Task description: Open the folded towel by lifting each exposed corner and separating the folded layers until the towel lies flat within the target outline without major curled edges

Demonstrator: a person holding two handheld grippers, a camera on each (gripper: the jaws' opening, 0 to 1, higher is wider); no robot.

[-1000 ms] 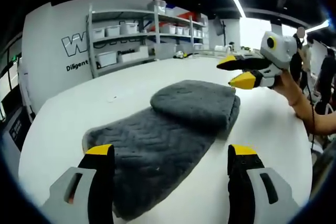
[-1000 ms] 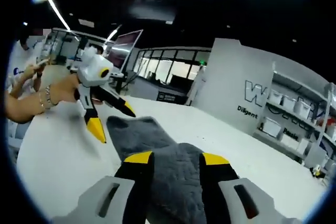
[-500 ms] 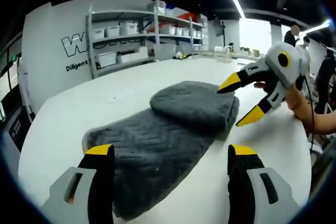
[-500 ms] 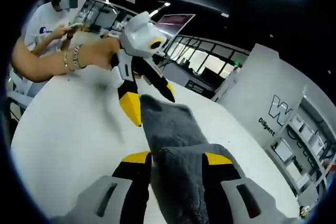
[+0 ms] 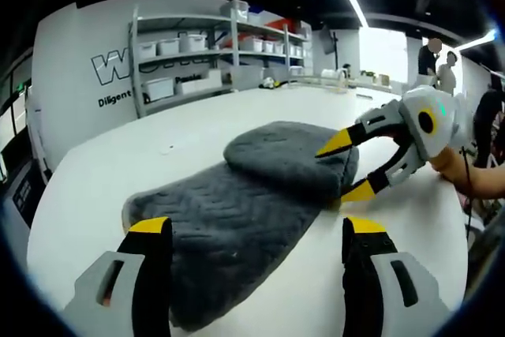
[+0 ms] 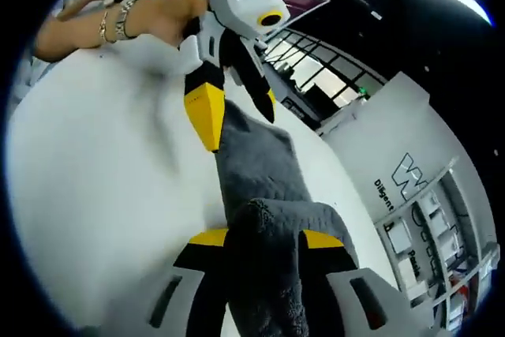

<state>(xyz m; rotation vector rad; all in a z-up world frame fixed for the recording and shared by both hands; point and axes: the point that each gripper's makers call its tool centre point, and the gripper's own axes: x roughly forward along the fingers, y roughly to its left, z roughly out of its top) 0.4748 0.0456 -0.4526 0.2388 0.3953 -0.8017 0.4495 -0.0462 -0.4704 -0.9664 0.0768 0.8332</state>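
Towel (image 5: 245,195): grey, folded, on my white table (image 5: 118,155). Right gripper (image 5: 345,169) jaws apart, straddling its folded end; left gripper (image 5: 256,230) jaws apart, empty.

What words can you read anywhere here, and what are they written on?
"W": a big outlined letter on the grey wall, cut off by the metal shelf rack; the rest is hidden.
"Diligent": small dark word under it on the same wall, seen in both gripper views; it also runs behind the rack.
Labels on the white storage bins: too small to read.
The dark grey quilted towel, the white round table and both grippers bear no readable text.
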